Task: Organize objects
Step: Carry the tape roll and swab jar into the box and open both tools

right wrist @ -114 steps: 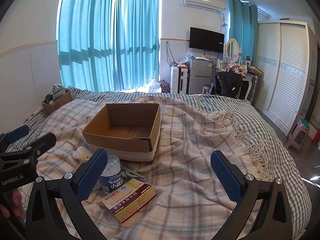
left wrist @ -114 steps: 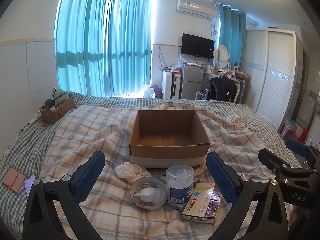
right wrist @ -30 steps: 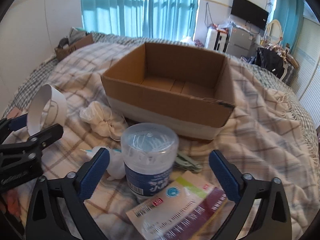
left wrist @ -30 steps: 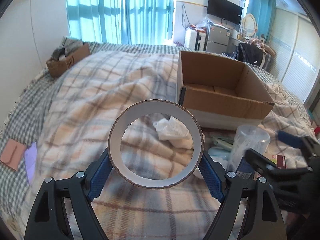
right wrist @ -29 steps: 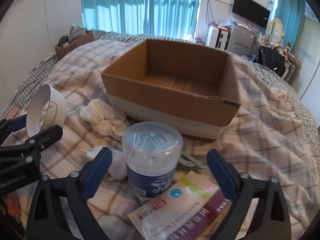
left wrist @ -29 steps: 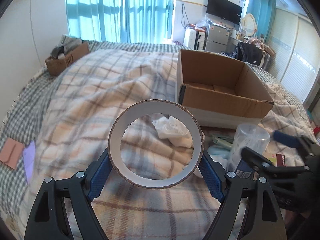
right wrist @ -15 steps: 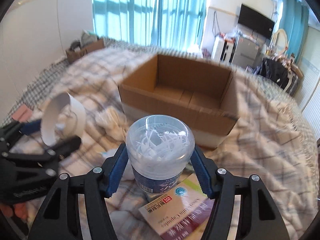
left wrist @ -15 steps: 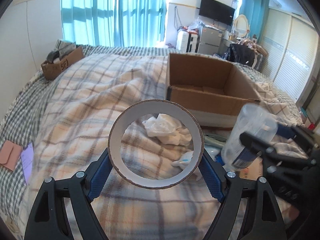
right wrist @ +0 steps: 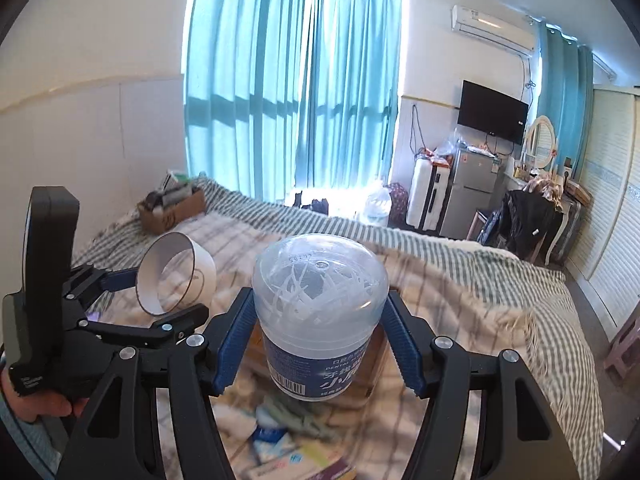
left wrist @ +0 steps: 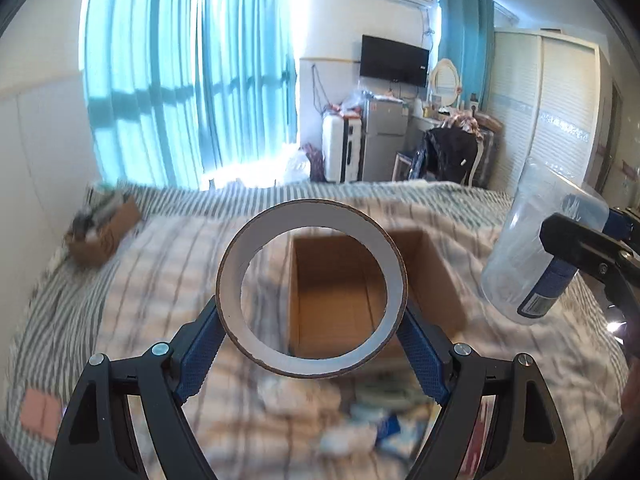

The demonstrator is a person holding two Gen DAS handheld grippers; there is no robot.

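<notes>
Left wrist view: the left gripper point(left wrist: 312, 334) is clamped on a tape roll point(left wrist: 312, 296), held in the air above the open cardboard box point(left wrist: 436, 280) on the bed.

Right wrist view: the right gripper point(right wrist: 320, 344) grips a dental floss jar point(right wrist: 320, 320), lifted above that box, with the tape roll point(right wrist: 176, 278) to its left.

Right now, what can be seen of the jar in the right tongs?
The jar is a clear plastic cylinder with a domed, translucent lid, filled with thin white picks. A blue label with white lettering and a barcode wraps its lower body. The right tongs clamp it by the sides with blue-padded fingers, holding it in the air, tilted, above the plaid blanket. Nothing else touches it.
</notes>
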